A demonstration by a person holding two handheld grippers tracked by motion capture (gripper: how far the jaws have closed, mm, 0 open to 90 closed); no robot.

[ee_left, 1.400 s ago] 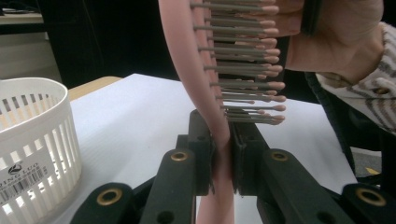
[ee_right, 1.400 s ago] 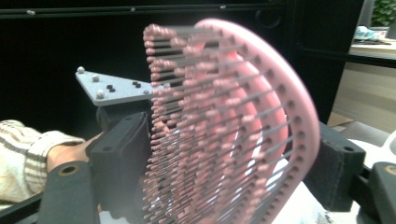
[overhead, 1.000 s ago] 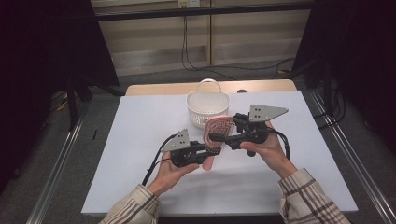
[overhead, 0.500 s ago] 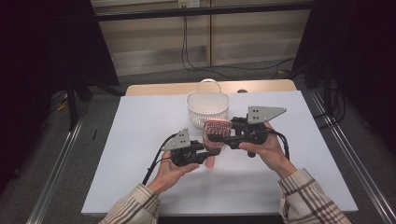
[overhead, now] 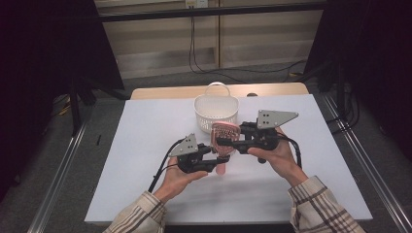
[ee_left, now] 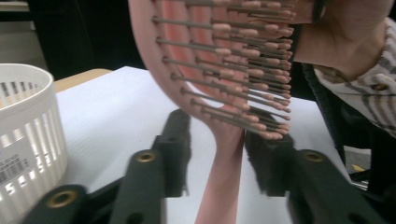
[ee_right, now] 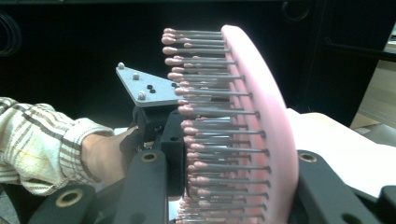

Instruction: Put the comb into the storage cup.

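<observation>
I have the pink hairbrush upright above the table's middle, just near of the white basket, its head clamped in the right gripper, so I'd ease the left gripper, whose jaws have just been opening, off the handle slowly, though whether it touches is unclear.

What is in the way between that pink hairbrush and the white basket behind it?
Nothing visible. The pink bristled hairbrush, held up in the right tool, sits just in front of the white slotted plastic basket, with only bare white table around.
</observation>
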